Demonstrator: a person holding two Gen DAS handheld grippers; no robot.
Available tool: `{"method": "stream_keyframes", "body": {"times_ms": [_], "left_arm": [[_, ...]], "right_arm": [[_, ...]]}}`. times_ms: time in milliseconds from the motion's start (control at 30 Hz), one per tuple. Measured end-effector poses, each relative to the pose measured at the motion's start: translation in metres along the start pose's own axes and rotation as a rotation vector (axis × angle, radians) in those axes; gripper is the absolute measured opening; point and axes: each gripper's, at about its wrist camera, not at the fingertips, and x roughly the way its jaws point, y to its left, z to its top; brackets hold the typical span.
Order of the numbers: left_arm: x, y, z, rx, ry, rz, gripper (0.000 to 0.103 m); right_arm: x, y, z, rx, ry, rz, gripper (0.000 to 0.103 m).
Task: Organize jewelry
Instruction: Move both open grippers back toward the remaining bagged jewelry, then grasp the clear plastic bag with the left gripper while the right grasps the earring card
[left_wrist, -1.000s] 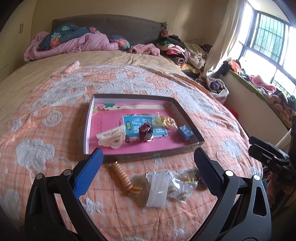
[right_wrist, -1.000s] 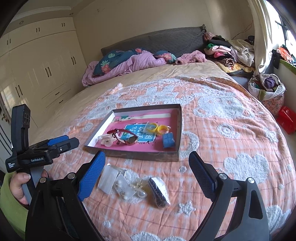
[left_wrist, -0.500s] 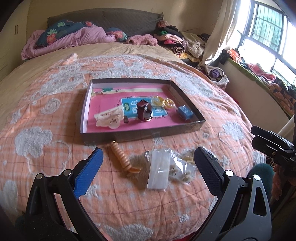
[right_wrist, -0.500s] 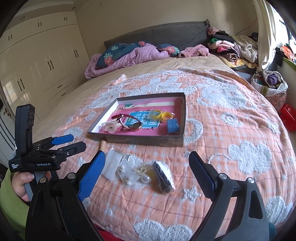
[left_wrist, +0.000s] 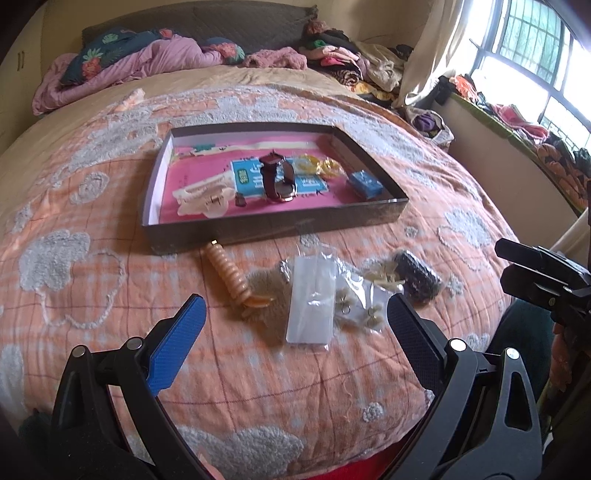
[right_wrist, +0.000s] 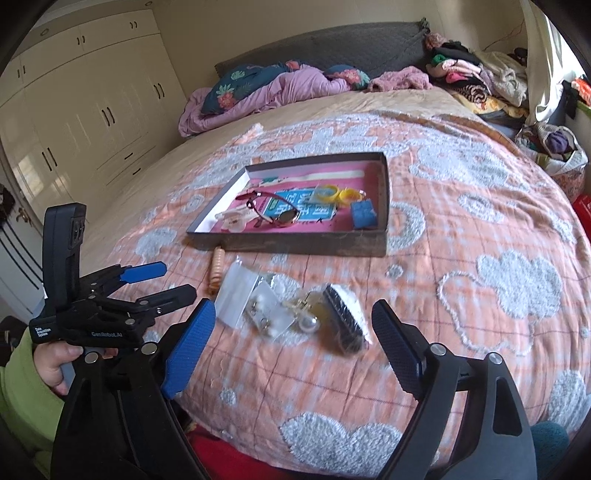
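A dark shallow box (left_wrist: 273, 227) (right_wrist: 295, 243) with a pink floor lies on the bed. It holds a brown watch (left_wrist: 275, 179), a cream hair claw (left_wrist: 203, 195), yellow rings (left_wrist: 319, 164) and a blue block (left_wrist: 365, 184). In front of it lie an orange spiral hair tie (left_wrist: 229, 275), clear bags of earrings (left_wrist: 314, 299) (right_wrist: 266, 306) and a dark comb-like clip (left_wrist: 417, 275) (right_wrist: 343, 317). My left gripper (left_wrist: 291, 325) is open and empty, above the near bedspread. My right gripper (right_wrist: 291, 339) is open and empty, near the bags.
The orange bedspread (right_wrist: 461, 258) with white patches covers the bed. Crumpled purple bedding (left_wrist: 129, 62) and piled clothes (left_wrist: 351, 62) lie at the headboard. Wardrobes (right_wrist: 74, 110) stand to the left. A window (left_wrist: 535, 55) is on the right.
Both grippers have drawn back and risen from the bed, so the box and loose items sit farther away in both views. Both stay open and empty.
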Motion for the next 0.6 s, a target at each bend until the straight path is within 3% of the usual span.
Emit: {"method": "stream_keyframes", "body": {"times_ms": [400, 600], "left_arm": [[0.027, -0.009, -0.015, 0.046, 0.099, -0.036, 0.057], [0.045, -0.011, -0.022, 0.055, 0.143, -0.040, 0.055]], "right_arm": [[0.024, -0.003, -0.013, 0.015, 0.102, 0.028, 0.060], [0.036, -0.006, -0.020, 0.033, 0.148, 0.048, 0.057]]}}
